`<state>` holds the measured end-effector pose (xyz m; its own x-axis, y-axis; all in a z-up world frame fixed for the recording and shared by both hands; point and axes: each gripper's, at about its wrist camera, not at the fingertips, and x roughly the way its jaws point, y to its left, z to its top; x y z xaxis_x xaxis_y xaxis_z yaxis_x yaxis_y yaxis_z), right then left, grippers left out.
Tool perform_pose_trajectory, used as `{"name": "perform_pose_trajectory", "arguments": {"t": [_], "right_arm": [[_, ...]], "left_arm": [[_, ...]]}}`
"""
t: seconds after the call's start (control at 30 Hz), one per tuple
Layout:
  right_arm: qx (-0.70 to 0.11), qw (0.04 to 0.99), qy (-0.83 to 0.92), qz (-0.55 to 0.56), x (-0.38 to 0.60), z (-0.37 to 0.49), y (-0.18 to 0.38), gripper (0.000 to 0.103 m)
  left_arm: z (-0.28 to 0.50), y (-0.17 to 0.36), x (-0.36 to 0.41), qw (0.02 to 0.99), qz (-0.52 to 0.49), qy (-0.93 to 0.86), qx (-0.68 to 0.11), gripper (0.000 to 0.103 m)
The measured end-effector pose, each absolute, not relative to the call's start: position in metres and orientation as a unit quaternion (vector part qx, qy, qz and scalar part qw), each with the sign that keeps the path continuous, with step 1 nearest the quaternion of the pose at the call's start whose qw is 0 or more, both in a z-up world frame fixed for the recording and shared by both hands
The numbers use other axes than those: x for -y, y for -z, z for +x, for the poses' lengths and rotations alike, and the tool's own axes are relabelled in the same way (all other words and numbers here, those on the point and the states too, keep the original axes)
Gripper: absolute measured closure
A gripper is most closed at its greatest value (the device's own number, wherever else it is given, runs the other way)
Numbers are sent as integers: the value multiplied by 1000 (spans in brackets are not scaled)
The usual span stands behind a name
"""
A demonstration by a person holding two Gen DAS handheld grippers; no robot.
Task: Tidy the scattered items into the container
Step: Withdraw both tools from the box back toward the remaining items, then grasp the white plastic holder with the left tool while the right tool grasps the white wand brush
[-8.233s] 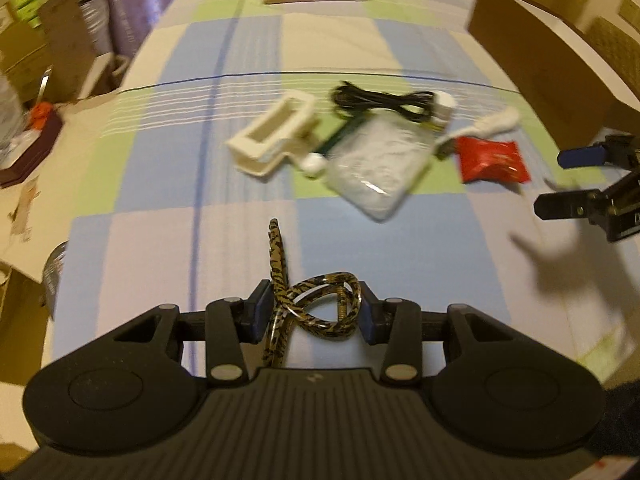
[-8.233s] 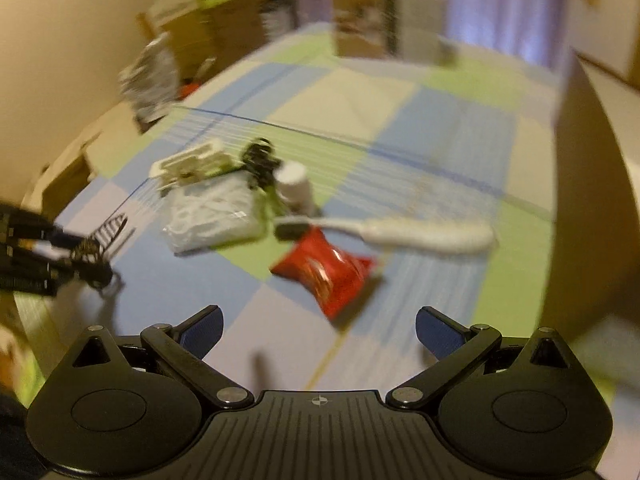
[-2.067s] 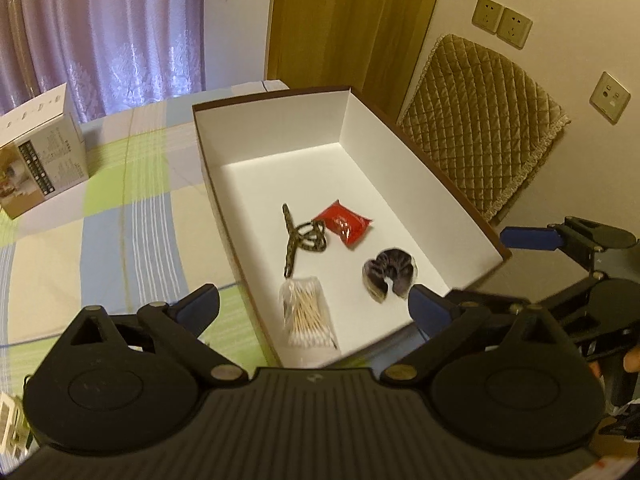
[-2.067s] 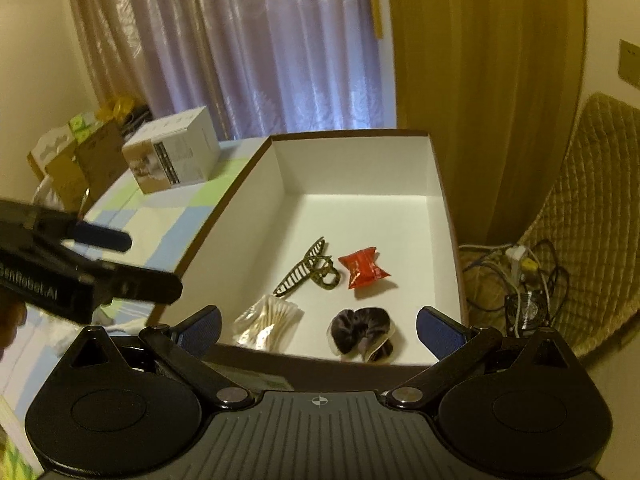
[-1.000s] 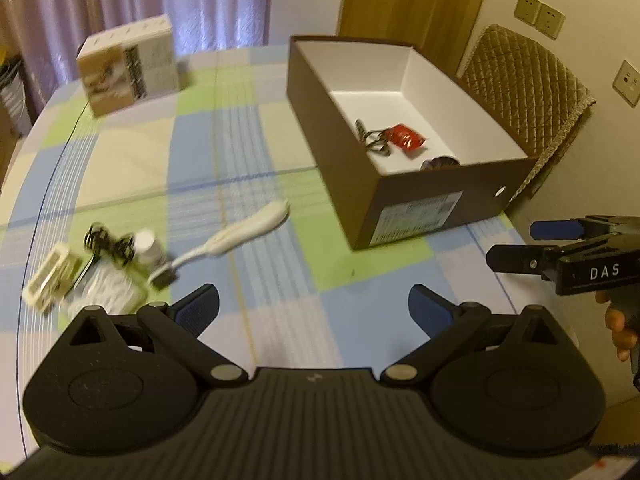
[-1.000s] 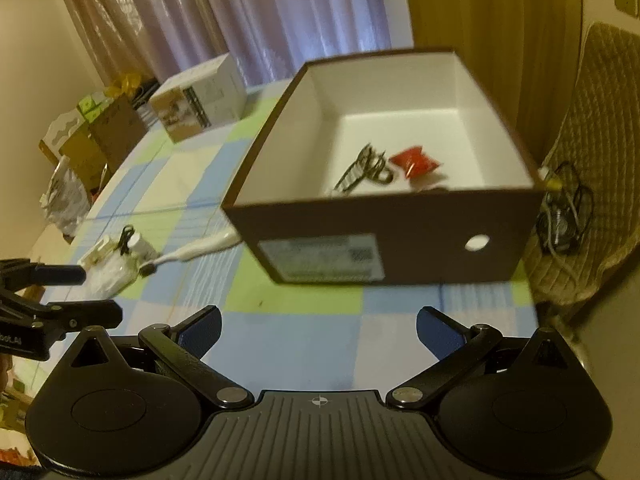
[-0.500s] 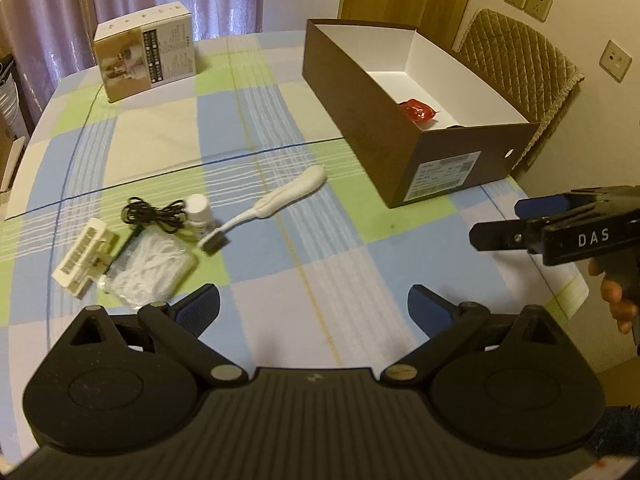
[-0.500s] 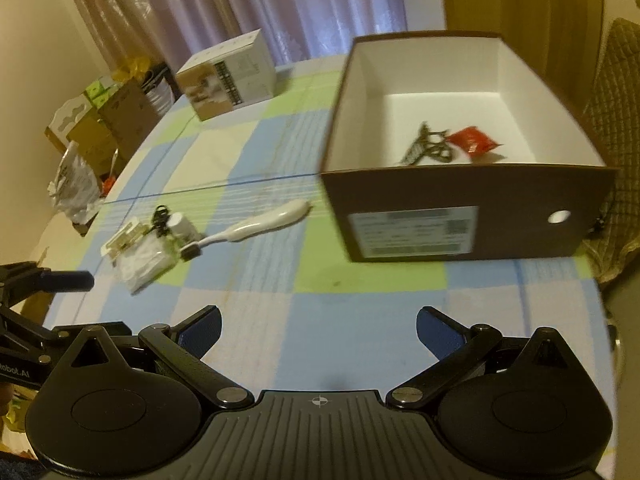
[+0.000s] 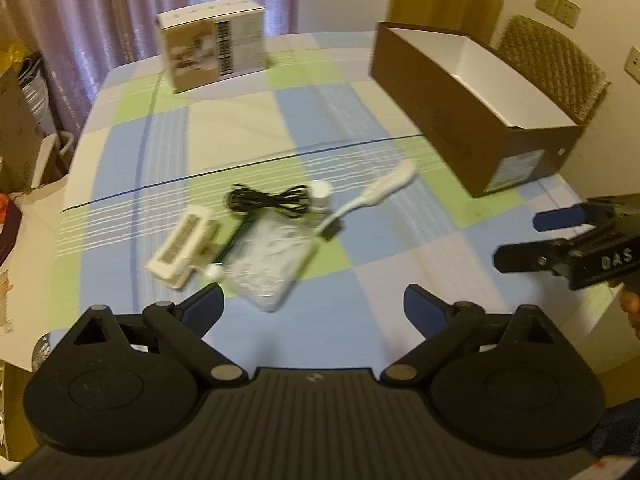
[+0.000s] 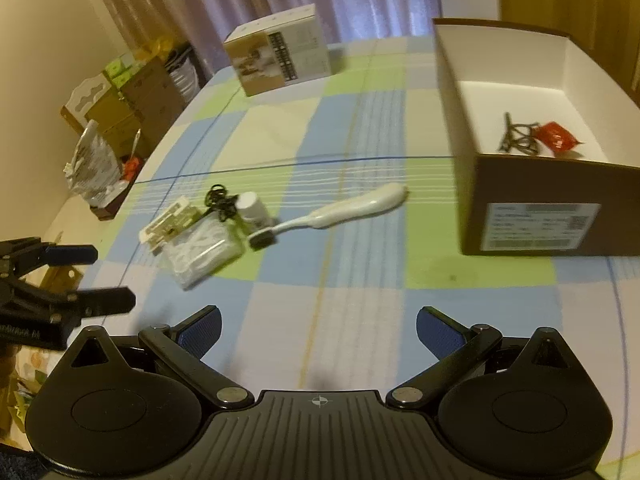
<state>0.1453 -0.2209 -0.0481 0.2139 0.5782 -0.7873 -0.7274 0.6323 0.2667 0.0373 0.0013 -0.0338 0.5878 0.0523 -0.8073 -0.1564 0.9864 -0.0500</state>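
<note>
Fingers of the left gripper (image 9: 312, 308) and right gripper (image 10: 318, 328) are spread wide, empty, above the checked tabletop (image 10: 360, 280). Toothbrush (image 10: 340, 210), bottle (image 10: 252, 206), cable (image 10: 218, 196) and plastic pouch (image 10: 202, 254) lie clustered left of the brown box (image 10: 540, 204), which holds a hair clip (image 10: 516, 138) and red packet (image 10: 558, 138).

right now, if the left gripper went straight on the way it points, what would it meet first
Probably the clear bag at the near edge of the pile: it lies just ahead between the open left gripper fingers. Depth is unclear.

Bare cloth (image 10: 360, 312) between tongs and toothbrush (image 10: 344, 210)
</note>
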Motion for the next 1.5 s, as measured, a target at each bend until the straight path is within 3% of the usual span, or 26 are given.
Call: {"name": "perform_pose_trajectory", "arguments": {"t": [0.47, 0.6, 0.83, 1.03, 1.2, 1.37, 1.5], "right_arm": [[-482, 781, -384, -95, 175, 138, 74, 2], [-484, 786, -372, -98, 165, 140, 80, 2], [-486, 796, -346, -99, 151, 152, 89, 2], [-494, 800, -328, -92, 145, 160, 94, 2], [-496, 802, -320, -88, 141, 163, 96, 2], [-493, 810, -309, -72, 138, 170, 97, 2], [-488, 819, -296, -59, 134, 179, 98, 2]], "left_arm": [[41, 53, -68, 893, -44, -61, -444, 14], [53, 64, -87, 891, -33, -48, -450, 23], [77, 81, -112, 886, -11, -15, -463, 25], [102, 96, -120, 880, 3, 19, -475, 36], [117, 110, -132, 869, -17, 41, -492, 56], [122, 121, -138, 860, -25, 58, -506, 65], [123, 120, -144, 867, -28, 38, -496, 66]]}}
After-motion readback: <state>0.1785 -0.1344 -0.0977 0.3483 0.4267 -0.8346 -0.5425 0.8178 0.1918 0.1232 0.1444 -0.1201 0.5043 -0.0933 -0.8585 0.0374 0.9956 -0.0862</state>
